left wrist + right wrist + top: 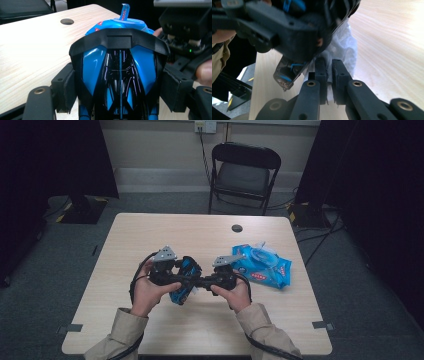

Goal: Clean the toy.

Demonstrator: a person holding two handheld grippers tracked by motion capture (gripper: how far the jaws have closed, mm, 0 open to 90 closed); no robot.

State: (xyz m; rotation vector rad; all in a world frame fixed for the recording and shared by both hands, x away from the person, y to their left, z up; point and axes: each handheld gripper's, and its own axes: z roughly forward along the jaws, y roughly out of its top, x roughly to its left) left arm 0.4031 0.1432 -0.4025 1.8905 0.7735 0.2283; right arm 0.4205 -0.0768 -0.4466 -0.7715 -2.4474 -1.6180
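Clamped around the blue-and-black toy car [120, 75], my left claw [172, 270] steadies it so my right claw [329, 75], pinching a white wipe [345, 50], can scrub its side.

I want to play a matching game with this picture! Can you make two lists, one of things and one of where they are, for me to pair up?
Things:
1. blue and black toy car
2. white wipe
3. blue wipes pack
4. folding chair

Places:
A. on the floor behind the table
B. pinched in the right gripper
C. lying on the table, on its right part
D. clamped in the left gripper

Pairs: 1-D, 2-B, 3-C, 4-A
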